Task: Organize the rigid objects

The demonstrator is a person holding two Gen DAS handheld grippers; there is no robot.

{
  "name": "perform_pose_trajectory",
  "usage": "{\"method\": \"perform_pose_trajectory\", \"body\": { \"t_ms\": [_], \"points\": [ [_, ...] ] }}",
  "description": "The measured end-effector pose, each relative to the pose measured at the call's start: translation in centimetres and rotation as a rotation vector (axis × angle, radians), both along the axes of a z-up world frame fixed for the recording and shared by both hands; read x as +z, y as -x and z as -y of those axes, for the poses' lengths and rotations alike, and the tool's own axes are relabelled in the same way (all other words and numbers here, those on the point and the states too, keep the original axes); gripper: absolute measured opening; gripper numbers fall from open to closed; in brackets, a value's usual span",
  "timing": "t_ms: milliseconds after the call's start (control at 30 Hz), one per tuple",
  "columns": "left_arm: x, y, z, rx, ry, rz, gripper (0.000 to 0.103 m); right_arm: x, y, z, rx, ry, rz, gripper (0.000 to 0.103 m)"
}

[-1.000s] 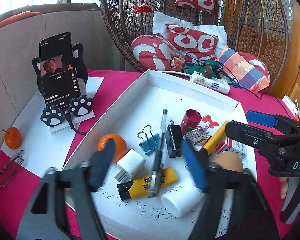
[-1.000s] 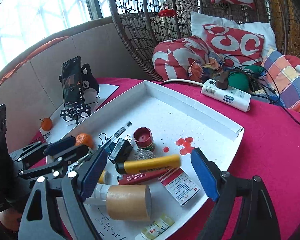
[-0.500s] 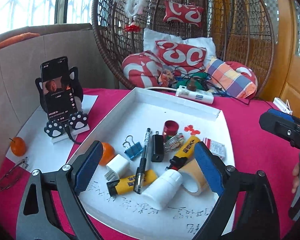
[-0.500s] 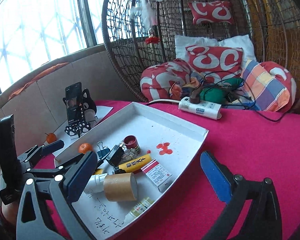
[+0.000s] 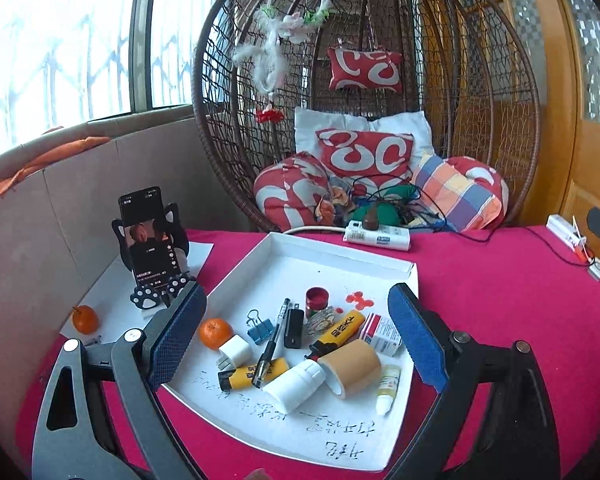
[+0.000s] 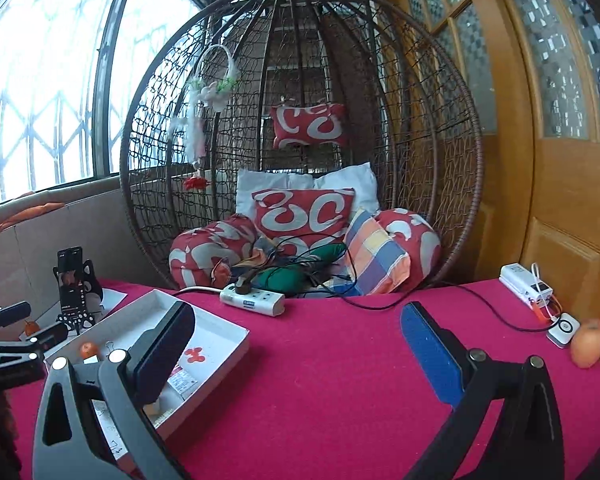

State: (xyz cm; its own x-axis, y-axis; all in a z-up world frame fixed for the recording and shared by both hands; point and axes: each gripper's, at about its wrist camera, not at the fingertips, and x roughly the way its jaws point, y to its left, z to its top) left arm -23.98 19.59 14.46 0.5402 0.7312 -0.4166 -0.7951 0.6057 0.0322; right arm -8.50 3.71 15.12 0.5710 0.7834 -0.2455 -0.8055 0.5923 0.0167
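Note:
A white tray (image 5: pixel 340 246) on the red tablecloth holds a tape roll (image 5: pixel 352 366), a white bottle (image 5: pixel 296 384), two yellow lighters (image 5: pixel 336 332), a black pen (image 5: pixel 274 344), a black charger (image 5: pixel 293 328), a white plug (image 5: pixel 236 352), a blue binder clip (image 5: pixel 259 327), a red jar (image 5: pixel 317 300), a medicine box (image 5: pixel 380 334), a small tube (image 5: pixel 388 390) and a mandarin (image 5: pixel 215 333). My left gripper (image 5: pixel 294 289) hangs open above the tray's near end, holding nothing. My right gripper (image 6: pixel 296 308) is wide open and empty over bare cloth, right of the tray (image 6: pixel 236 330).
A phone on a cat-shaped stand (image 5: pixel 150 236) and a second mandarin (image 5: pixel 85 319) sit left of the tray. A power strip (image 5: pixel 376 236) with cables lies behind it. A wicker hanging chair (image 6: pixel 300 120) with cushions closes off the back. A white power bank (image 6: pixel 526 284) and an apple (image 6: pixel 588 342) lie far right.
Both grippers rose and drew back from the tray, empty. The right one swung right, off the tray and over open cloth, and its jaws widened.

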Motion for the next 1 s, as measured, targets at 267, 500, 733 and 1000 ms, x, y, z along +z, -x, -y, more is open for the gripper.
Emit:
{"method": "perform_pose_trajectory", "body": {
  "t_ms": [267,500,733,1000],
  "points": [
    [0.2,0.2,4.3,-0.063,-0.033,-0.056,0.093,-0.5,-1.7,5.6,-0.04,-0.104,-0.098,0.103],
    [-0.9,-0.6,5.5,-0.044,0.023,-0.124,0.093,-1.4,-1.1,9.8,-0.042,-0.177,-0.125,0.103],
    [-1.6,-0.6,4.8,-0.027,0.131,-0.101,0.093,-1.4,-0.1,11.2,-0.097,-0.162,-0.095,0.103],
    [-1.5,-0.8,5.4,-0.051,0.132,-0.096,0.093,-2.0,-1.1,11.5,-0.101,-0.161,-0.156,0.103]
  ]
}}
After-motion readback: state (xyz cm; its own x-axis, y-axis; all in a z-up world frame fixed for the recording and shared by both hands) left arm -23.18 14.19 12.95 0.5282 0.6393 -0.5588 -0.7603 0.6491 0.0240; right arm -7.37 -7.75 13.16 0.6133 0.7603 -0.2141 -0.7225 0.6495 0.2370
